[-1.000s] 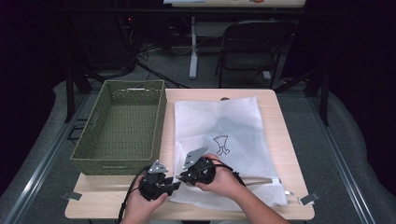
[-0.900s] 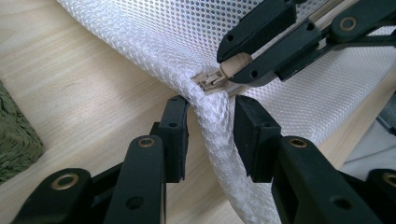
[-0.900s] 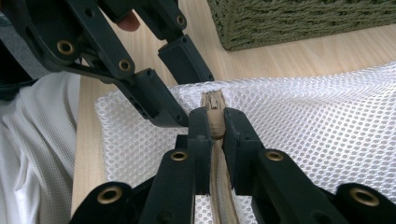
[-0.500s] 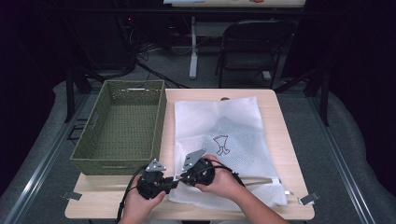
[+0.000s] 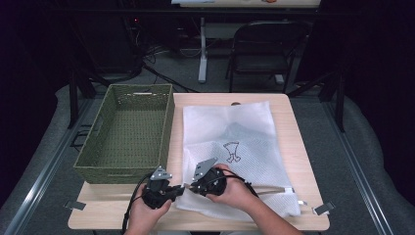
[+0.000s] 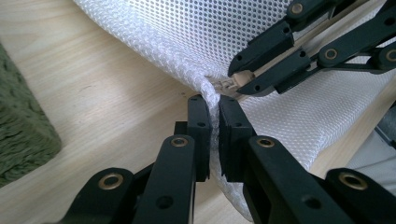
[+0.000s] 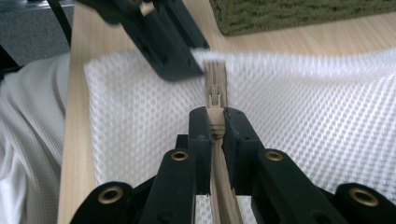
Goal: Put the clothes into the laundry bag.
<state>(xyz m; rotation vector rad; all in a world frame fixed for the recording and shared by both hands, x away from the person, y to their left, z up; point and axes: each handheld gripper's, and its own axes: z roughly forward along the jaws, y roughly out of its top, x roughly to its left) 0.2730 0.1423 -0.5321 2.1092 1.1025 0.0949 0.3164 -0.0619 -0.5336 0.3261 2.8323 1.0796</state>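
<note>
One wooden table [image 5: 293, 122] sits in the middle of the high view. One green basket [image 5: 128, 132] stands on its left part, and it looks to have nothing inside. Just to the right of it lies one white mesh bag [image 5: 235, 147], flat on the table, with a small dark drawing near its middle. One dark chair [image 5: 264, 49] stands behind the table, at the top of the frame.

Low in the frame are two hands, and each holds one gripper. The left gripper [image 5: 176, 190] has just been closing, and now its jaws are squeezed tight on the bag's near left corner [image 6: 212, 100], with a fold of mesh between them. The right gripper [image 5: 192, 187] is right beside it. Its jaws are nearly shut and pinch the tan zipper pull [image 7: 215, 122] at the end of one tan zipper [image 7: 215, 84], which runs along the bag's bottom edge.

The job in hand looks like opening the zipper. To do it well, the left gripper should hold the corner firm and not let it slide. The right gripper should pull the zipper pull straight along the zipper, toward the right of the frame, low and slow. Pulling up or sideways could make the pull slip out or bunch the mesh.
</note>
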